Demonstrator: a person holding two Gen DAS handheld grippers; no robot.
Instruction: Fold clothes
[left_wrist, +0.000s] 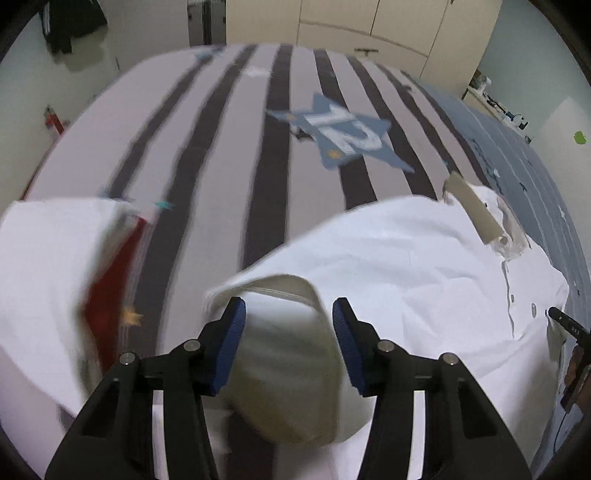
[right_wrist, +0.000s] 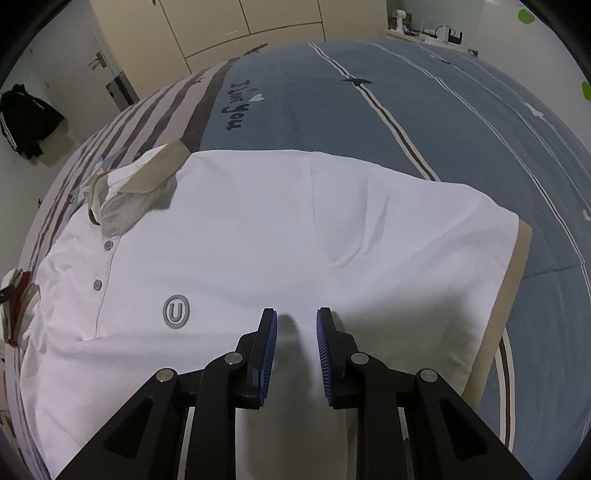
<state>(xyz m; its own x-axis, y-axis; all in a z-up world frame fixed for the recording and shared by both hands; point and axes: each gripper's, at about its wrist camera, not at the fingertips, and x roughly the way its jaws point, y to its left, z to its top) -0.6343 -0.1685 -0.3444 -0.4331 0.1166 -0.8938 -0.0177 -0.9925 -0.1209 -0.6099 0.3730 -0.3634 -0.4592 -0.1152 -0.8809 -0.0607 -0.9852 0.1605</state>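
A white polo shirt with a beige collar, a grey buttoned placket and a round grey "U" badge lies front up on the bed. Its beige hem band is at the right. My right gripper is open and empty just above the shirt's lower front. In the left wrist view my left gripper is open, its blue pads either side of the shirt's beige-trimmed sleeve. The shirt body spreads to the right there.
The bed has a grey and white striped cover with a blue "12" star, and a blue cover. Another white and red garment lies at the left. Wardrobes and a door stand behind the bed.
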